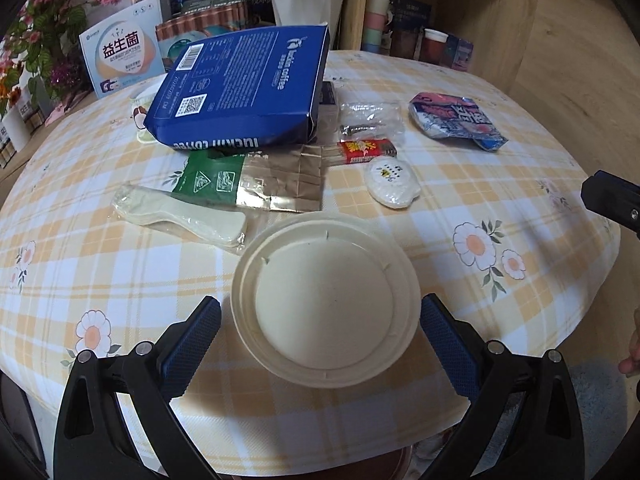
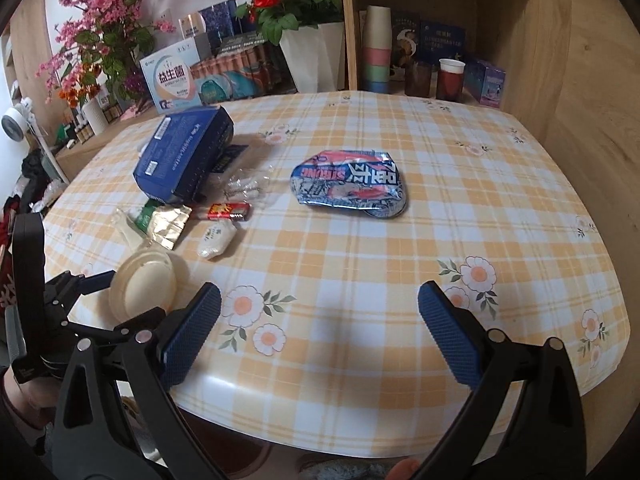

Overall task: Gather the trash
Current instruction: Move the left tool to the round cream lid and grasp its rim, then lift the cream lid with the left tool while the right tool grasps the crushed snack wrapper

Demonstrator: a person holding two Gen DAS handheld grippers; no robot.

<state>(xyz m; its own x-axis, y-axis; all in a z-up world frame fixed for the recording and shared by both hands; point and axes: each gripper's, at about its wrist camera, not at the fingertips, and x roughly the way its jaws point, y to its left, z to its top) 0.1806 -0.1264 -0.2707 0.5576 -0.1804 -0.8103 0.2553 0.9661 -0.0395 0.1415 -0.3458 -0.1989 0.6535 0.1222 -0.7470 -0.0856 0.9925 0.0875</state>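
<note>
A cream round lid (image 1: 324, 300) lies on the checked tablecloth, straddled by the blue pads of my open left gripper (image 1: 320, 344), which do not touch it. Behind it lie a wrapped cream spoon (image 1: 180, 216), a green and foil packet (image 1: 248, 178), a blue coffee box (image 1: 248, 88), a red wrapper (image 1: 366, 151), a small white pouch (image 1: 392, 184), a clear plastic wrapper (image 1: 370, 118) and a crumpled foil noodle lid (image 1: 456, 120). My right gripper (image 2: 320, 340) hangs open over bare cloth near the front edge, with the noodle lid (image 2: 350, 186) well beyond it.
The table edge (image 2: 360, 412) curves close under both grippers. Flower pots (image 2: 316, 56), boxes (image 2: 172, 78) and stacked cups (image 2: 376, 52) line the back and a wooden shelf. The left gripper (image 2: 80, 284) shows at the right wrist view's left side beside the cream lid (image 2: 144, 284).
</note>
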